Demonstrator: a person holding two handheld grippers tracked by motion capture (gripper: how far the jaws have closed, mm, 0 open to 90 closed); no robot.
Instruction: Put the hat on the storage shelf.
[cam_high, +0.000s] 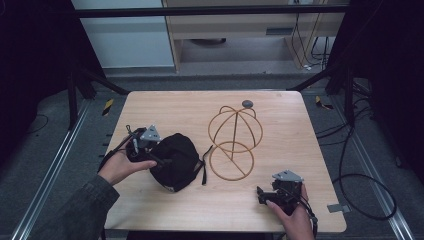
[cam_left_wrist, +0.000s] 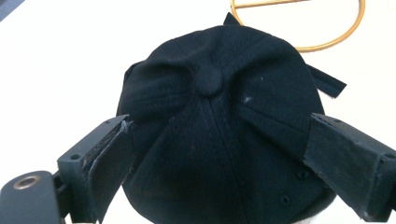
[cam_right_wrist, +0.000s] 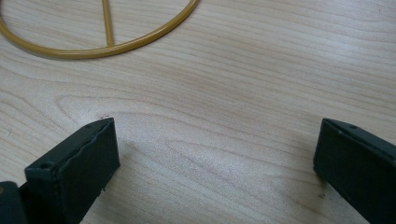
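On the light wooden desk (cam_high: 165, 105), the left gripper (cam_left_wrist: 219, 154) has its fingers apart around the black fabric cap (cam_left_wrist: 219, 121), while the right gripper (cam_right_wrist: 215, 163) rests with fingers apart near the golden wire hat stand (cam_high: 234, 142).

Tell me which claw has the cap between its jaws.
The left claw: its open jaws straddle the black cap. The right claw is open over bare table, near the gold wire stand.

Grey-green sleeve (cam_high: 85, 210); black padded jaws (screwed).
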